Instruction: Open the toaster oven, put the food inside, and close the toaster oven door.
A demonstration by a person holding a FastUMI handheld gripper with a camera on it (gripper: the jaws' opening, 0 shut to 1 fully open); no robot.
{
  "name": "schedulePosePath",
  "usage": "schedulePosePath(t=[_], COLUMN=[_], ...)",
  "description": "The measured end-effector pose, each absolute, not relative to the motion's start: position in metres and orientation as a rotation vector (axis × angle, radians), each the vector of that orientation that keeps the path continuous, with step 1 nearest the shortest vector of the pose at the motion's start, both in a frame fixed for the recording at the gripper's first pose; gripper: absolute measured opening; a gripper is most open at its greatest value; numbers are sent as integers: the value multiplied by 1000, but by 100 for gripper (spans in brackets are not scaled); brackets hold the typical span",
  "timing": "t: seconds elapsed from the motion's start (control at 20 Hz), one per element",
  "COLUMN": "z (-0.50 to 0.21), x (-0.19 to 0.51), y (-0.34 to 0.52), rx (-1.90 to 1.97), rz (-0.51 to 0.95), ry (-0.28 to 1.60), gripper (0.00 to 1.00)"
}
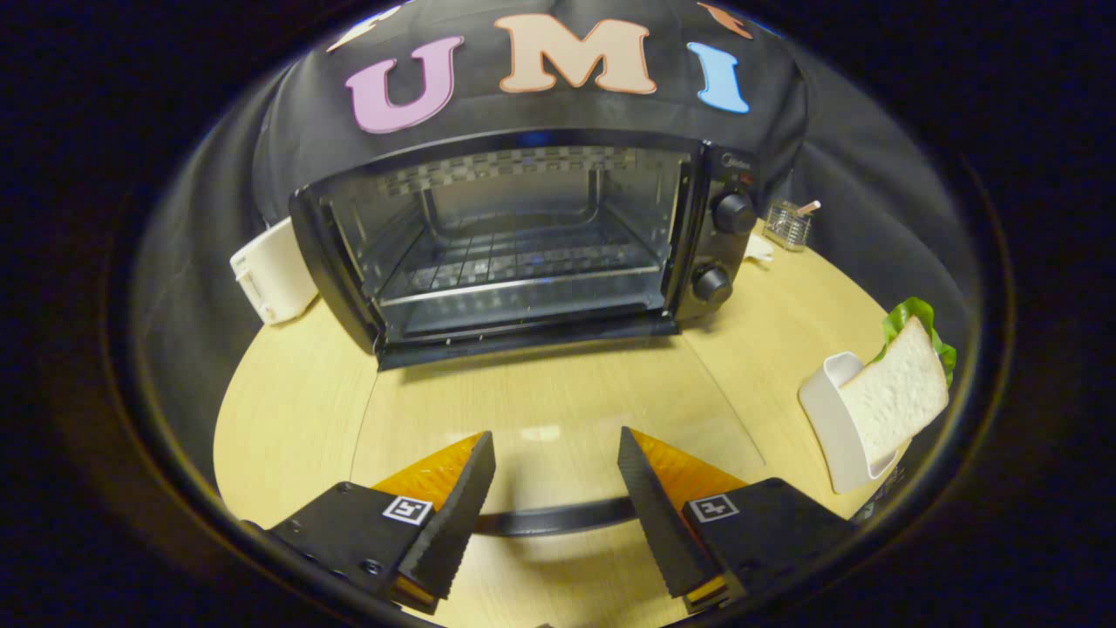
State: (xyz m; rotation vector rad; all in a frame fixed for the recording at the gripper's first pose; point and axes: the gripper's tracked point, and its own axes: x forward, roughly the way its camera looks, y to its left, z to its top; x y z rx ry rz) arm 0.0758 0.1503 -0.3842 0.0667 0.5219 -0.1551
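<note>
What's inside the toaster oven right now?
Inside the toaster oven there's just a bare wire rack, no food on it. The sandwich waits on the table. The gripper hangs open above the glass door.

White toaster (272, 272) and wire basket (788, 225) on the wooden table (296, 384)

The one camera rides on the claw (556, 488), low over the table (558, 392), and looks forward and slightly down along its two spread fingers. It faces the open oven (523, 244) at 12 o'clock, fairly near. The fisheye also takes in the bread (894, 397) at 3 o'clock and a white box (272, 281) at 10 o'clock.
</note>
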Motion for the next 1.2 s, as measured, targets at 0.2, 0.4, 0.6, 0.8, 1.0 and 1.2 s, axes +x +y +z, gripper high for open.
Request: schedulePosePath(t=[0.2, 0.4, 0.6, 0.8, 1.0, 1.2], z=[-382, -358, -299, -253, -250, -257], x=[82, 78, 71, 48, 13, -7], y=[146, 139, 87, 8, -65, -119], rx=[87, 51, 25, 5, 25, 89], rz=[-159, -86, -130, -244, -340, -401], ry=[540, 539, 454, 401, 441, 460], gripper=[87, 85, 85, 84, 96, 97])
